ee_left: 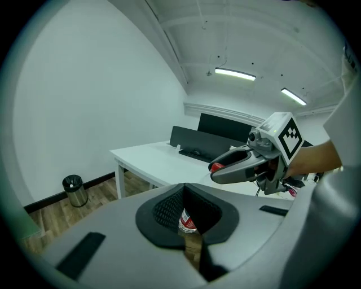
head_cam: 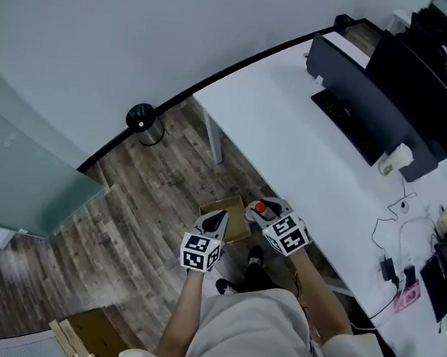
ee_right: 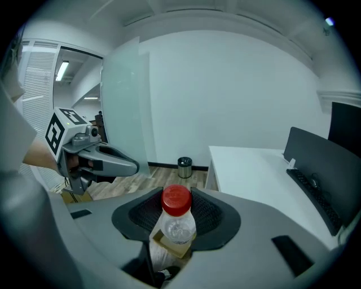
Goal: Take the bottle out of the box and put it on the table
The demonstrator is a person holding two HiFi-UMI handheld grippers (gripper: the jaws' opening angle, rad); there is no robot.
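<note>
My right gripper clenched on the red-capped bottle, near the cardboard box on the floor, beside the worktop's near edge, my left gripper closed.

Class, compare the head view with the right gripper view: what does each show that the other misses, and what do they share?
Only the head view: the marker cube on the right gripper, the person's clothing, and cables on the white table. Only the right gripper view: the clear body of the bottle clamped between that gripper's jaws, and a lit ceiling light. Both: the bottle's red cap, the left gripper, the bin, the keyboard and that table.
</note>
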